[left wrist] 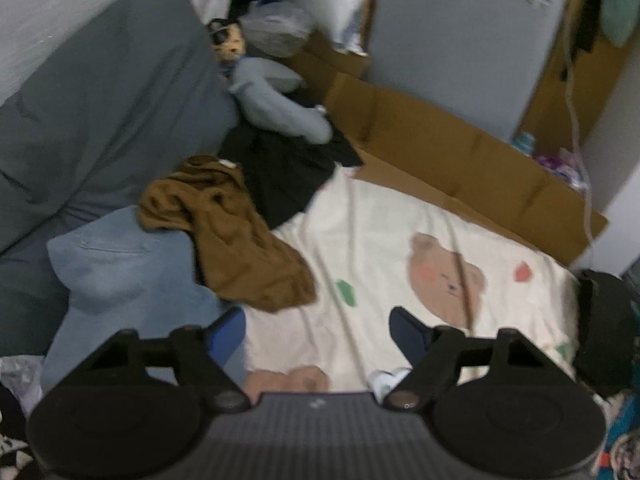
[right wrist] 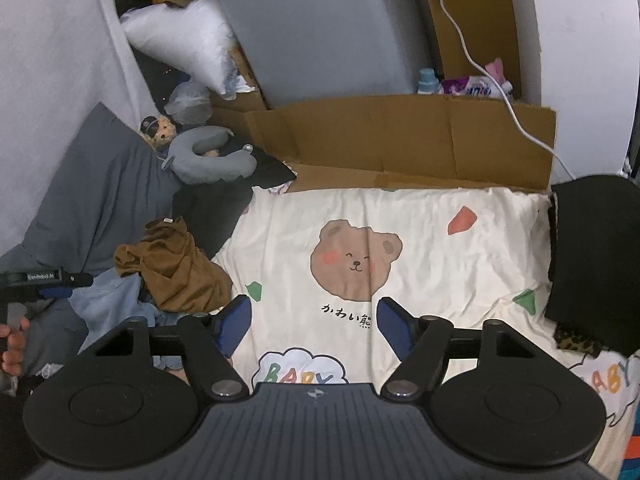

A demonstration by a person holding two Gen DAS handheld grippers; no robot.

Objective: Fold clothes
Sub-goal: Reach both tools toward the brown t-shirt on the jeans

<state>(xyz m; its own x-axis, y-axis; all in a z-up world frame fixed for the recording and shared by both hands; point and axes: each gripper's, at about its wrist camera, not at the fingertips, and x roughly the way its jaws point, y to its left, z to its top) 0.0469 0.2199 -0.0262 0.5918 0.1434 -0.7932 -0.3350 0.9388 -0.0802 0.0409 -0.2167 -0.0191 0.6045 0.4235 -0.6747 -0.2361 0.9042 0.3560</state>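
Where both lie apart: brown garment [right wrist: 176, 268] left of gaping right gripper [right wrist: 314, 322].

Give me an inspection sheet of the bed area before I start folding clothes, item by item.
Surface: cream bear-print blanket spread on the bed, middle bare, lightly wrinkled.
Job's things: crumpled brown garment lying partly on blue jeans at the left; black garment at the right edge.
Clutter: grey neck pillow, small plush toy, white pillow.
Grippers: left gripper and right gripper both open, holding nothing, above the blanket.
Cables: white cable hanging over the cardboard.
Surroundings: grey bedding at left, bottle behind the cardboard.
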